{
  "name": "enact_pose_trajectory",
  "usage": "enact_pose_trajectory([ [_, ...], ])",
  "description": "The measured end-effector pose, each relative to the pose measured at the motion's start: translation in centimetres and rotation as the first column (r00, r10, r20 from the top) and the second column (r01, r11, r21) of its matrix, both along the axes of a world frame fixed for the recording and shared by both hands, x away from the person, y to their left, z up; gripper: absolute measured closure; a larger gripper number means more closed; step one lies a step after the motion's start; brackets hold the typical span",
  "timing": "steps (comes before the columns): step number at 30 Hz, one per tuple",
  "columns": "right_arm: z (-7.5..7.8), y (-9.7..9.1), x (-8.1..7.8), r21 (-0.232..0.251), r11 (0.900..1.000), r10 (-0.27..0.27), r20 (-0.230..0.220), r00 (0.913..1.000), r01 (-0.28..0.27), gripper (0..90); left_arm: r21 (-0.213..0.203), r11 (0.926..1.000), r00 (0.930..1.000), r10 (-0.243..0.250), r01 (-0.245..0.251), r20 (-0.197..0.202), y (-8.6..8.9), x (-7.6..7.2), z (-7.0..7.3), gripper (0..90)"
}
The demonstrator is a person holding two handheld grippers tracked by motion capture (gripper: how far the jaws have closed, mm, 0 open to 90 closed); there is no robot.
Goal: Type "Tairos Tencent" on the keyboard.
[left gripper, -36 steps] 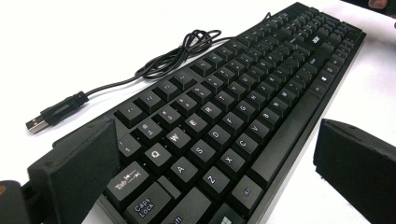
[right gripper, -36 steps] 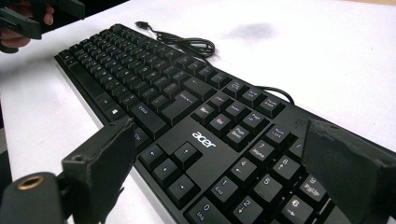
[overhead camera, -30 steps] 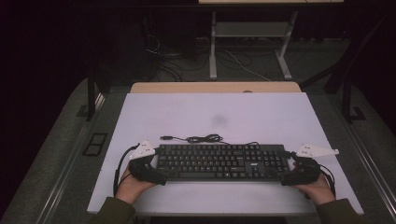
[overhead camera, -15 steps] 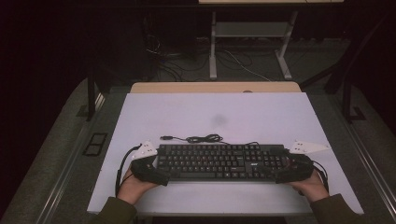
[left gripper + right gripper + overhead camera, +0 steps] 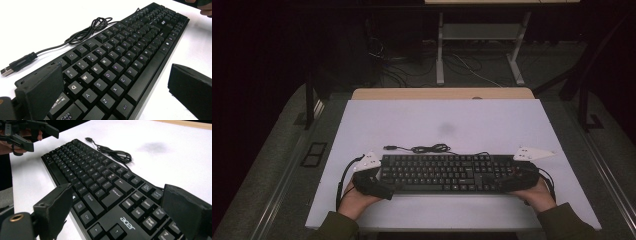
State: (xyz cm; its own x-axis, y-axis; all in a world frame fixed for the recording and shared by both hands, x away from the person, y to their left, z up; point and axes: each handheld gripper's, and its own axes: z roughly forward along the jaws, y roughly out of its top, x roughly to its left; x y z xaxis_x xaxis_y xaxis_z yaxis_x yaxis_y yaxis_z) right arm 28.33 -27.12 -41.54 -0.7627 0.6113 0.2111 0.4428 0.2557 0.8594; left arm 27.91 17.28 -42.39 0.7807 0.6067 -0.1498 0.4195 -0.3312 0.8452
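Both grippers, left gripper point(image 5: 379, 181) and right gripper point(image 5: 507, 181), jaws wide apart astride the keyboard point(image 5: 447, 173) ends at nine and three o'clock, neither clamped.

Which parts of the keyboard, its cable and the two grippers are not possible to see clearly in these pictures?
- Keyboard, high view: key legends too small to read.
- Keyboard's left end, left gripper view: cut off by the bottom edge and partly behind a jaw.
- Its right end, right gripper view: cut off by the bottom edge.
- Cable: where it joins the keyboard is hidden behind the keys.
- Left gripper and right gripper, high view: too dark to tell whether the jaws touch the keyboard.
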Motion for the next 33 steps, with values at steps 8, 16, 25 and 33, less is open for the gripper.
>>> enact_pose_trajectory([
  [8, 0.0, 0.9, 0.5, 0.003, 0.9999, 0.015, -0.008, 0.9998, -0.015, 10.3, -0.006, 1.0000, 1.0000, 0.001, -0.001, 0.001, 0.1, 0.0, -0.1, 0.0],
  [16, -0.2, 2.0, 1.0, 0.001, 0.9994, 0.035, -0.019, 0.9992, -0.035, 10.3, -0.011, 0.9999, 1.0000, 0.005, -0.005, -0.006, 0.3, 0.1, -0.2, 0.0],
  [25, -0.5, 3.1, 1.3, -0.010, 0.9978, 0.066, -0.024, 0.9975, -0.066, 10.7, -0.012, 0.9999, 1.0000, 0.004, -0.004, -0.008, 0.1, 0.2, -0.2, 0.0],
  [33, -0.5, 3.8, 1.4, -0.031, 0.9930, 0.113, -0.028, 0.9932, -0.114, 23.9, -0.005, 1.0000, 1.0000, -0.004, 0.003, -0.006, -0.2, 0.1, -0.1, 0.0],
])
